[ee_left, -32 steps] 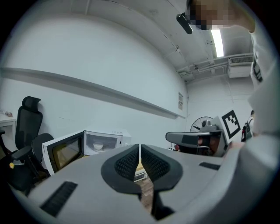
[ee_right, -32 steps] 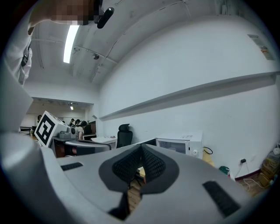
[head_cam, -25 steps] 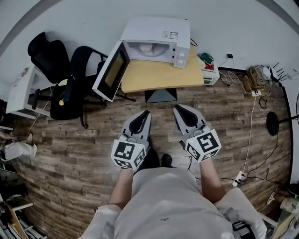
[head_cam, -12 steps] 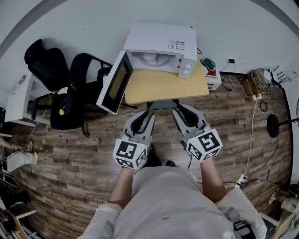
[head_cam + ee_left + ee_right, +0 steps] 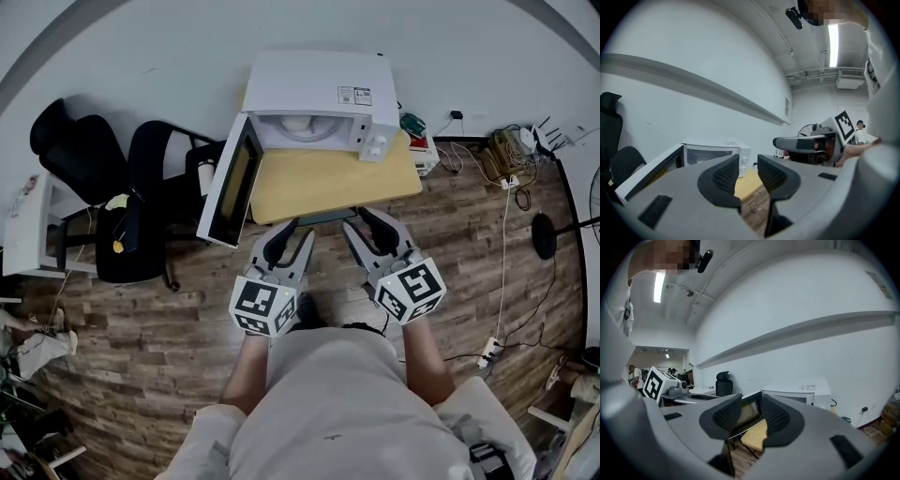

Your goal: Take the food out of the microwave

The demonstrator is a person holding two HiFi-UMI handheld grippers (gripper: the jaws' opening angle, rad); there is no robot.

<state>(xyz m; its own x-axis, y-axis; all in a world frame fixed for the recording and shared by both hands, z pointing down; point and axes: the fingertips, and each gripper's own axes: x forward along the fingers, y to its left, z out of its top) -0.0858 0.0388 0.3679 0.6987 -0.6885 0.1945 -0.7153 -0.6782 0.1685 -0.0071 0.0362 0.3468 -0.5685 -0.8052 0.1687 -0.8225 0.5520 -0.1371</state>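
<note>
Head view and both gripper views. The microwave stood at the far side of the wooden surface, its long axis running across the view and its cavity facing the person. Its door was swung fully out to the left. Inside the cavity lay a pale, rounded item, presumably the food, not yet touched. The left gripper and right gripper were held side by side just short of the surface's near edge, both pointing toward the microwave. Their jaws had just been opening and stood apart with nothing between them. The food lay straight ahead and well apart from both. The left gripper lined up more closely with the cavity, while the right faced the control knobs. A label on the microwave's top was too small to read. Each gripper's cube bore black-and-white square markers.
</note>
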